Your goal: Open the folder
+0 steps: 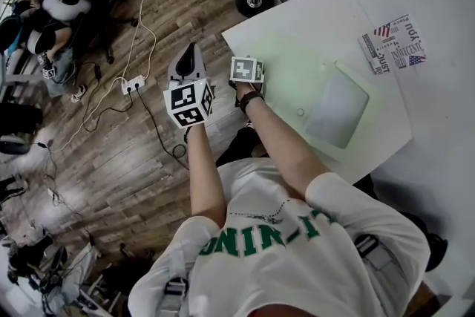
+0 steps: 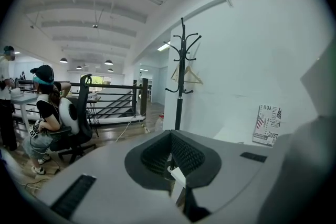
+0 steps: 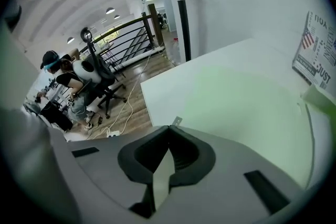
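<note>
A pale green see-through folder (image 1: 297, 70) lies flat and closed on the white table (image 1: 334, 11), with a snap button (image 1: 300, 113) and a grey pocket (image 1: 338, 108) on its top. My right gripper (image 1: 249, 76) points steeply down at the folder's near-left edge. In the right gripper view its jaws (image 3: 169, 126) are shut over the table's edge, beside the green sheet (image 3: 236, 97). A small grey tab (image 3: 177, 121) shows at the tips; whether folder material is pinched I cannot tell. My left gripper (image 1: 191, 50) hangs over the floor, left of the table, shut and empty (image 2: 170, 134).
A printed booklet with flags (image 1: 393, 44) lies on the table's far right, also seen in the left gripper view (image 2: 268, 123). A black coat rack (image 1: 254, 0) stands by the table's far corner. Cables and a power strip (image 1: 133, 84) lie on the wooden floor. A person sits in an office chair (image 1: 52, 33).
</note>
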### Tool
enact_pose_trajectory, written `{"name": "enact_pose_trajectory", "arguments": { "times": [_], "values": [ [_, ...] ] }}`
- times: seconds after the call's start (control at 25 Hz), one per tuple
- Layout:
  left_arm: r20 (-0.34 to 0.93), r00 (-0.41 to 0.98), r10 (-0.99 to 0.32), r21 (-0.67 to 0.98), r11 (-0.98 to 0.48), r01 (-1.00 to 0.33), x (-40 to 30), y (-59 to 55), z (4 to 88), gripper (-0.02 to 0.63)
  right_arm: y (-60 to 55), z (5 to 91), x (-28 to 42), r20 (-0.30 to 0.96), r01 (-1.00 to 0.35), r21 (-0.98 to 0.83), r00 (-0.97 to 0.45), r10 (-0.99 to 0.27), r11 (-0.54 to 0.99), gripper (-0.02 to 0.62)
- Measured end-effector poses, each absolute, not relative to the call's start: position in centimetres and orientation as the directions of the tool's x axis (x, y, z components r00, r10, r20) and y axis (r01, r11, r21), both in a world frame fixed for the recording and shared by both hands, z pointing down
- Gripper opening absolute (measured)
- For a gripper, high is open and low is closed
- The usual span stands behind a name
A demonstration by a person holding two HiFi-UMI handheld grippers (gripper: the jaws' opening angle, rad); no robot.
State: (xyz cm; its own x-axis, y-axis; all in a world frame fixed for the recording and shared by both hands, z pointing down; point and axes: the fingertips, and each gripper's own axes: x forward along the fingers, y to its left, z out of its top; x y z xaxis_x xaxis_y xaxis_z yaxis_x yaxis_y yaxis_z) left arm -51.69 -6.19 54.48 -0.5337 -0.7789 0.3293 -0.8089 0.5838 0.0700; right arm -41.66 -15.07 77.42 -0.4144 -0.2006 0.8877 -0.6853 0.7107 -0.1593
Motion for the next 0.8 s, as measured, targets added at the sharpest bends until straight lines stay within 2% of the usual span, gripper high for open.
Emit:
{"name": "enact_pose_trajectory", "arguments": {
  "times": [0.28,0.56,0.8],
  "values": [
    [0.316,-0.538,-0.782,0.068,0.584,-0.809,-51.8,-5.8,53.9,0.014,-15.1,77.1,-41.8,0.864,-0.668,-0.231,-0.475,-0.166,0.707,0.012],
    [0.289,-0.501,-0.816,0.056,0.537,-0.842,-49.8,-7.5,52.2,0.012,-16.0,72.2,-40.6,0.78,-0.614,-0.318,-0.603,-0.169,0.723,0.012],
    [0.265,-0.423,-0.867,0.057,0.452,-0.89,-46.8,-10.7,50.5,0.012,-18.0,67.7,-37.0,0.709,-0.631,-0.357,-0.663,-0.24,0.689,0.012]
  ]
}}
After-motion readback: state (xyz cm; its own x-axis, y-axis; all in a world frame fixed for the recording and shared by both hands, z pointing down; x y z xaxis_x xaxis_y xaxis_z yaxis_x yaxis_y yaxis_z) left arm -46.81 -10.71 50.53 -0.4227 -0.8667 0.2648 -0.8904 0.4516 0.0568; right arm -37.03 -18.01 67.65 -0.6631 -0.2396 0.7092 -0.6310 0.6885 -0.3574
